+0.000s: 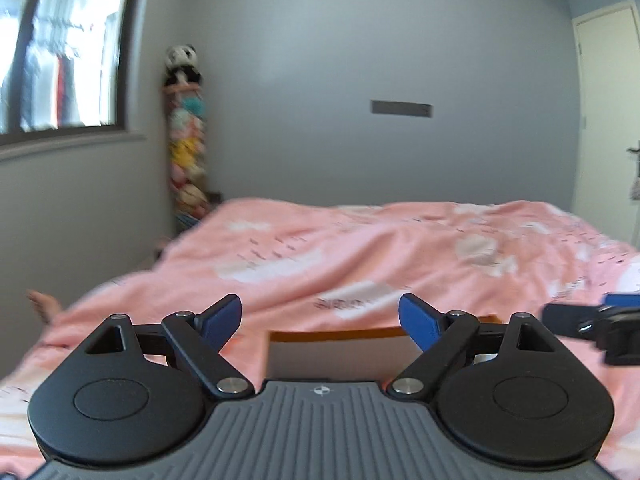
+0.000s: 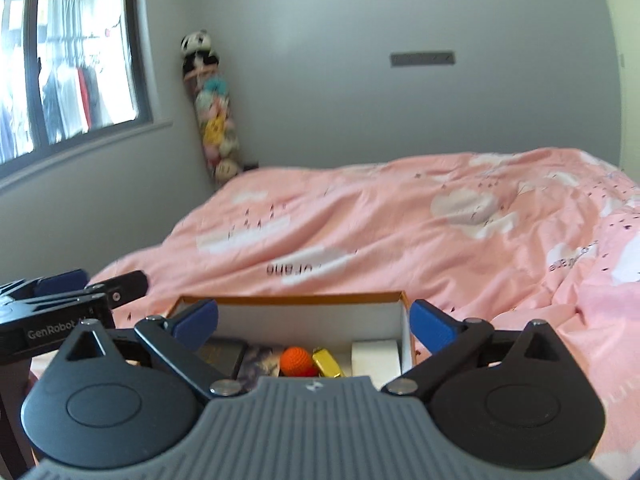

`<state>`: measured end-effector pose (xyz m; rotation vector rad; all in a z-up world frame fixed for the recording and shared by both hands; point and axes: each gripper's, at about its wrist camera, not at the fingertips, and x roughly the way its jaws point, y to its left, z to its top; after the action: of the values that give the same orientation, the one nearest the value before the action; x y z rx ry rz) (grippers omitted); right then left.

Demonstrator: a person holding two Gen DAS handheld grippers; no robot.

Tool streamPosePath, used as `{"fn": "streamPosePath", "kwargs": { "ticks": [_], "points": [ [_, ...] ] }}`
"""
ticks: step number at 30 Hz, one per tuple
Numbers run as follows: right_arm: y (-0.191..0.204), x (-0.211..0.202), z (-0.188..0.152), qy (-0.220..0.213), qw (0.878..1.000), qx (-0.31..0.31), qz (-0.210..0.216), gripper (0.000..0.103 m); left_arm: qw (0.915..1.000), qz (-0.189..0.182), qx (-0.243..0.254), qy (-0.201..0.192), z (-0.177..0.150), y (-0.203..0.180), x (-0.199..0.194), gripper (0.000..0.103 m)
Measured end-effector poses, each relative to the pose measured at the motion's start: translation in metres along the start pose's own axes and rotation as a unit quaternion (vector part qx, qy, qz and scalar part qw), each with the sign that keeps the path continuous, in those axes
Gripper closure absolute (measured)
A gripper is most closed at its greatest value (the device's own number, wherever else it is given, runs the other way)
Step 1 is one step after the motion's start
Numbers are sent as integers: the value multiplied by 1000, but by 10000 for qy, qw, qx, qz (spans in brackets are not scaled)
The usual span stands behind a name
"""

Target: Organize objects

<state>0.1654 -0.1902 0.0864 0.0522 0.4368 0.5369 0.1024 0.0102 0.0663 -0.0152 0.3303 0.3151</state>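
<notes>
Only the right wrist view looked down into the open white cardboard box with an orange rim (image 2: pixel 405 334), which sat on the bed just ahead of the right tool (image 2: pixel 314 320). Inside lay a dark flat case (image 2: pixel 222 354), an orange crocheted ball (image 2: pixel 295 360), a shiny gold bar-shaped object (image 2: pixel 328 362) touching the ball, and a white block (image 2: pixel 376 354) against the right wall. The left wrist view showed only the box's far inner wall (image 1: pixel 340 354), its contents hidden behind the left tool (image 1: pixel 320 316).

Both tools stood spread wide with blue-padded fingers holding nothing, side by side at the box's near edge; each appeared at the rim of the other's view. Beyond the box's far rim, the rumpled pink duvet with white clouds (image 2: pixel 400 224) stretched bare to the grey wall (image 2: pixel 340 80).

A tall column of stuffed toys topped by a panda (image 2: pixel 208 108) filled the corner beside a dark-framed window (image 2: pixel 76 60).
</notes>
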Motion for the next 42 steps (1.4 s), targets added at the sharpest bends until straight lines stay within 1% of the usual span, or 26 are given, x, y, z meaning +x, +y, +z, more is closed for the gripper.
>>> {"fn": "streamPosePath", "kwargs": {
  "ticks": [2, 5, 8, 11, 17, 19, 23, 25, 30, 35, 42],
  "points": [
    [3, -11, -5, -206, 9997, -35, -110, 1, 9999, 74, 117, -46, -3, 0, -4, 1],
    [7, -25, -13, -452, 9986, -66, -275, 1, 10000, 35, 74, -22, -8, 1, -10, 1],
    [11, -30, -20, -503, 9982, -124, -316, 1, 10000, -37, 36, 55, -16, 2, -14, 1],
    [14, -31, -30, -413, 9983, -232, -352, 1, 9999, -39, 102, 110, -25, 0, -18, 1],
    [18, -30, -47, -266, 9982, -323, -419, 1, 9993, -153, 26, 346, -40, 0, -19, 1],
    [19, -28, -52, -181, 9987, -315, -370, 1, 9990, -137, 70, 413, -44, -1, -19, 1],
    [20, -25, -62, -26, 9986, -389, -365, 1, 9989, -80, 187, 411, -49, -3, -20, 1],
    [19, -22, -66, 55, 9985, -406, -354, 1, 9987, -72, 159, 471, -52, -2, -19, 1],
    [21, -20, -71, 165, 9985, -430, -304, 1, 9975, -110, 8, 701, -57, 2, -16, 1],
    [26, -21, -75, 208, 9972, -645, -325, 1, 9964, -113, 58, 833, -61, -1, -16, 1],
    [28, -23, -80, 360, 9967, -678, -279, 1, 9946, -244, 79, 1005, -63, -7, -19, 1]
  ]
}}
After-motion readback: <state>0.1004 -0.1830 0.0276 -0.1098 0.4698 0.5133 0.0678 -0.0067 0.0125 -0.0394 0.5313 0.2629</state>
